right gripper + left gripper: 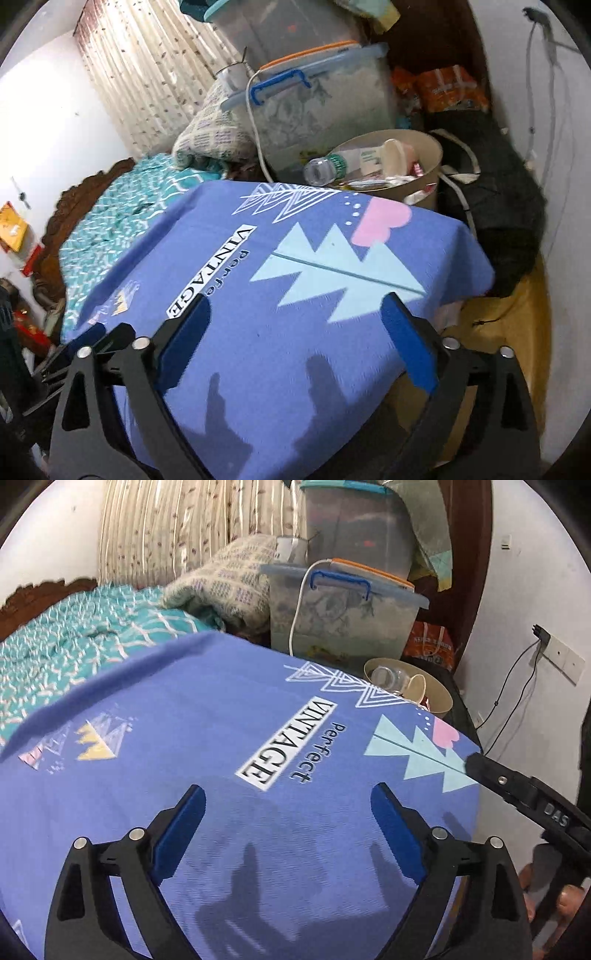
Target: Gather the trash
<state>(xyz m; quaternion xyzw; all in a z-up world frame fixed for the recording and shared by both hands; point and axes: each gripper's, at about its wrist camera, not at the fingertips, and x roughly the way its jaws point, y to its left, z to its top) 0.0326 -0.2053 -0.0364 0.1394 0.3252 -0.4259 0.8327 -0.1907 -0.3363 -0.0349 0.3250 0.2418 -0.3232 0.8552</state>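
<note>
Left wrist view: the left hand-held gripper hovers over a desk draped in a purple printed cloth, its blue-padded fingers spread wide with nothing between them. At the desk's far right edge stands a round beige trash bin holding a clear plastic bottle and a beige paper cup. Behind it a translucent plastic storage box with a blue handle sits under a larger grey storage box; a white cable hangs down its front. A teal patterned bedspread lies to the left. The right hand-held gripper enters from the right edge; only one black finger shows, so its opening cannot be told here.

Right wrist view: the right hand-held gripper hangs above the same cloth near its right corner, fingers wide apart and empty. The bin sits just beyond the desk's far edge, packed with the bottle, a white tube and small wrappers. A black bag lies right of it.
</note>
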